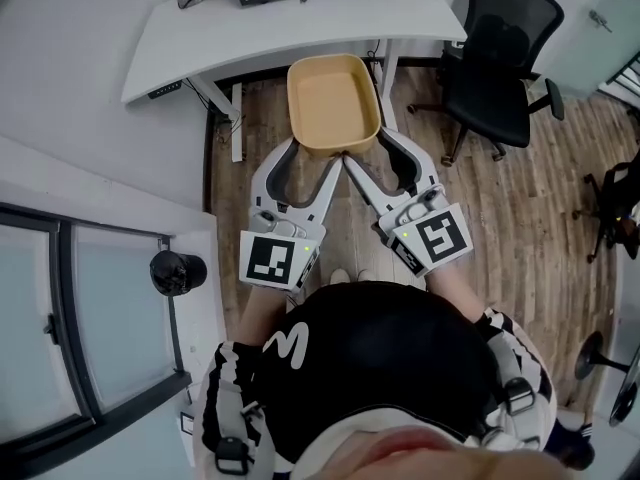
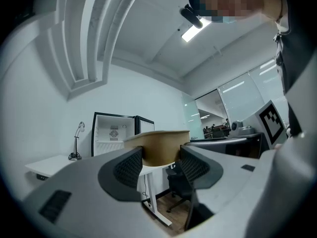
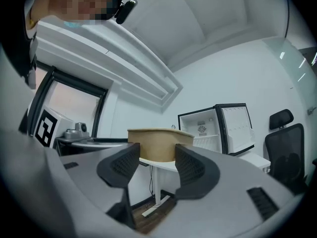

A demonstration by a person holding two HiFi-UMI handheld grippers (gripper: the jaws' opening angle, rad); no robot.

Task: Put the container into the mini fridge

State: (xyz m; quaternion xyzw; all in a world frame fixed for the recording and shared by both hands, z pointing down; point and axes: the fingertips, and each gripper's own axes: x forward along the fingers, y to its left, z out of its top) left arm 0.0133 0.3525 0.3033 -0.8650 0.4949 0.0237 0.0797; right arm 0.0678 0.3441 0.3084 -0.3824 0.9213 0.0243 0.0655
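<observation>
A tan rectangular container [image 1: 333, 103] hangs in the air over the wood floor, held at its near edge by both grippers. My left gripper [image 1: 315, 153] is shut on its near left corner, and my right gripper [image 1: 367, 146] on its near right corner. In the left gripper view the container [image 2: 161, 145] fills the gap between the pads of the left gripper [image 2: 158, 165]. In the right gripper view the container [image 3: 158, 143] sits the same way in the right gripper [image 3: 157, 163]. The white mini fridge [image 2: 114, 135] [image 3: 205, 130] stands ahead on a desk with its door [image 3: 237, 128] open.
A white desk [image 1: 200, 48] runs across the far side, with a black office chair [image 1: 500, 58] to its right. A desk lamp [image 2: 78, 133] stands left of the fridge. A glass partition [image 1: 60, 318] and a black round object [image 1: 178, 271] lie at my left.
</observation>
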